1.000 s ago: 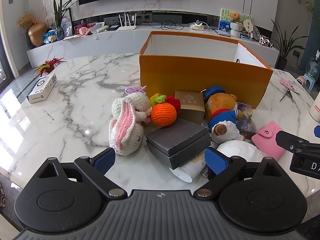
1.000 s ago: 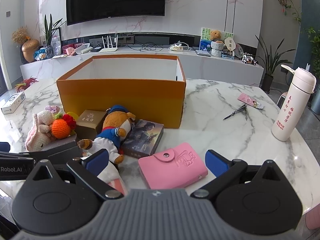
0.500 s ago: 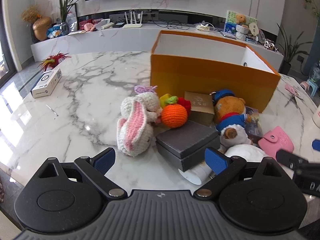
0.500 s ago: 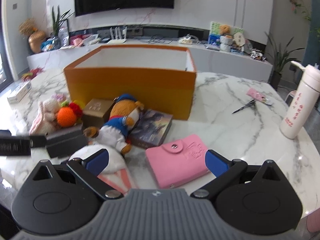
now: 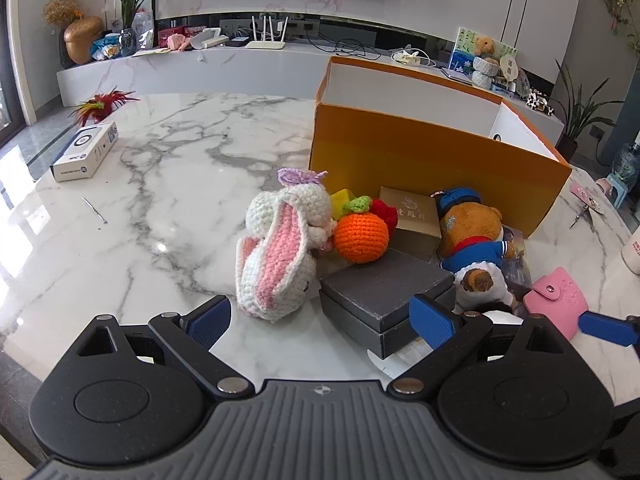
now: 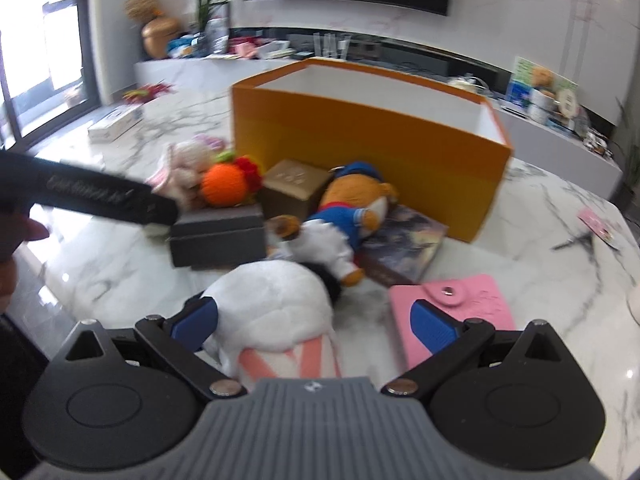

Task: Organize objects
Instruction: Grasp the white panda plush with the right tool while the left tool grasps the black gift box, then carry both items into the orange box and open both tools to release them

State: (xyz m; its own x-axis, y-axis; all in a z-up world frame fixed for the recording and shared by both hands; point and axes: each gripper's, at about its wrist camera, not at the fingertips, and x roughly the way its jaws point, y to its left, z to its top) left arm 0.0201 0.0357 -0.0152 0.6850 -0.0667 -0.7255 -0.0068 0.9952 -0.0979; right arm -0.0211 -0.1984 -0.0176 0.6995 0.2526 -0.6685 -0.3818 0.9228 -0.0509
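Observation:
An open orange box (image 5: pixel 432 160) stands on the marble table; it also shows in the right wrist view (image 6: pixel 360 140). In front of it lie a crochet bunny (image 5: pixel 280 256), a crochet orange (image 5: pixel 361 238), a tan box (image 5: pixel 416 216), a dark grey box (image 5: pixel 384 296), a teddy bear in blue (image 5: pixel 472 236), a book (image 6: pixel 404 244) and a pink wallet (image 5: pixel 556 304). My left gripper (image 5: pixel 322 320) is open, just short of the bunny and grey box. My right gripper (image 6: pixel 314 322) is open around a white plush (image 6: pixel 276 304), apart from it.
A white carton (image 5: pixel 84 152) and a thin metal pick (image 5: pixel 94 210) lie at the table's left. Scissors (image 6: pixel 572 242) and a pink card (image 6: pixel 596 224) lie at the right. A white bottle (image 5: pixel 632 248) stands at the right edge. A TV console runs behind.
My right gripper has swung left, from over the pink wallet to over the white plush. My left gripper has shifted left; the pile sits further right in its view.

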